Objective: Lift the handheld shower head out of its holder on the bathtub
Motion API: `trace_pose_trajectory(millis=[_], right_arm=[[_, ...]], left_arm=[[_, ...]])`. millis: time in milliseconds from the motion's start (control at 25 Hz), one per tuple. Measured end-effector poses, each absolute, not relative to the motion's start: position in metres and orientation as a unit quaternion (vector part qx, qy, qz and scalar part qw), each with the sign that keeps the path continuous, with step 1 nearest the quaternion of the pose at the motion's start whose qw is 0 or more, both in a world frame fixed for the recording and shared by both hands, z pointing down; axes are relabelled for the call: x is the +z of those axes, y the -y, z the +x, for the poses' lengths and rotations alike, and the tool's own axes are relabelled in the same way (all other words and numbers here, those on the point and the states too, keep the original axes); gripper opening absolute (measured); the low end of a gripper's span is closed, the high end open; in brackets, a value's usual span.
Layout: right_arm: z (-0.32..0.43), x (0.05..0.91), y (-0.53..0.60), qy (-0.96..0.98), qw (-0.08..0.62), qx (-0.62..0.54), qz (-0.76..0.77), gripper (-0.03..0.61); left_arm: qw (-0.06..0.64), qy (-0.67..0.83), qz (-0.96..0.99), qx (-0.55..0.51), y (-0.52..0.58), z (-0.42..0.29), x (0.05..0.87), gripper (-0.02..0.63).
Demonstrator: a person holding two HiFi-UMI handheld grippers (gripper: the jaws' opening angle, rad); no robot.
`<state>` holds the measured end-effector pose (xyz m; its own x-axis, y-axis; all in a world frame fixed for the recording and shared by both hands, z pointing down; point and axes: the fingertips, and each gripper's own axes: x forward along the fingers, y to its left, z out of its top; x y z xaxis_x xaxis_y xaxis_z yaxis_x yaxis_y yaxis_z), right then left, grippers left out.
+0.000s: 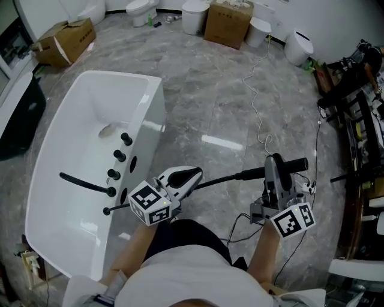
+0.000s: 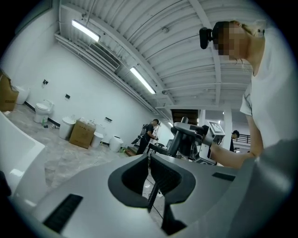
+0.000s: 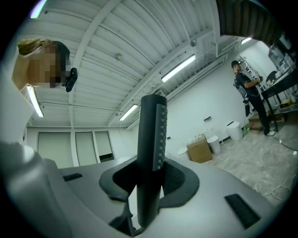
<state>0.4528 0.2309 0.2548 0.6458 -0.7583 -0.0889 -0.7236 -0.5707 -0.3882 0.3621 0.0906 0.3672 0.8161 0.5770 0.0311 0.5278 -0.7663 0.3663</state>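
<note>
The white bathtub (image 1: 66,180) stands at the left, with black knobs (image 1: 119,156) and a black spout (image 1: 84,183) on its rim. The black stick-shaped shower head (image 1: 297,163) is off the tub, held roughly level over the floor. My right gripper (image 1: 276,165) is shut on it, and its nozzle side (image 3: 160,135) shows between the jaws. The black ribbed hose (image 1: 219,178) runs left from it to the tub rim. My left gripper (image 1: 193,175) is shut on that hose (image 2: 152,193). The right gripper (image 2: 186,139) also shows in the left gripper view.
Cardboard boxes (image 1: 65,41) (image 1: 228,23) and white toilets (image 1: 141,9) line the far wall. A white cable (image 1: 258,108) trails over the grey floor. Black stands and gear (image 1: 354,102) crowd the right side. A person (image 3: 247,88) stands in the background.
</note>
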Motion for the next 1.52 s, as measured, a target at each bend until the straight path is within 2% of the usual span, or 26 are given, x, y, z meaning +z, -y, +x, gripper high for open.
trace_pose_trajectory(millis=[120, 360, 760, 1520], right_arm=[[0.452, 0.257, -0.242, -0.396, 0.18, -0.037, -0.9, 0.115], [0.445, 0.261, -0.261, -0.362, 0.2, -0.027, -0.91, 0.115], [0.428, 0.258, -0.259, -0.334, 0.166, -0.018, -0.928, 0.115], [0.41, 0.258, -0.253, -0.339, 0.148, -0.017, -0.929, 0.114]], left_arm=[[0.171, -0.311, 0.932, 0.074, -0.097, 0.364, 0.367, 0.02], [0.165, -0.349, 0.919, 0.081, -0.111, 0.363, 0.37, 0.02], [0.159, -0.394, 0.901, 0.087, -0.126, 0.351, 0.365, 0.02], [0.155, -0.413, 0.894, 0.08, -0.136, 0.343, 0.363, 0.02]])
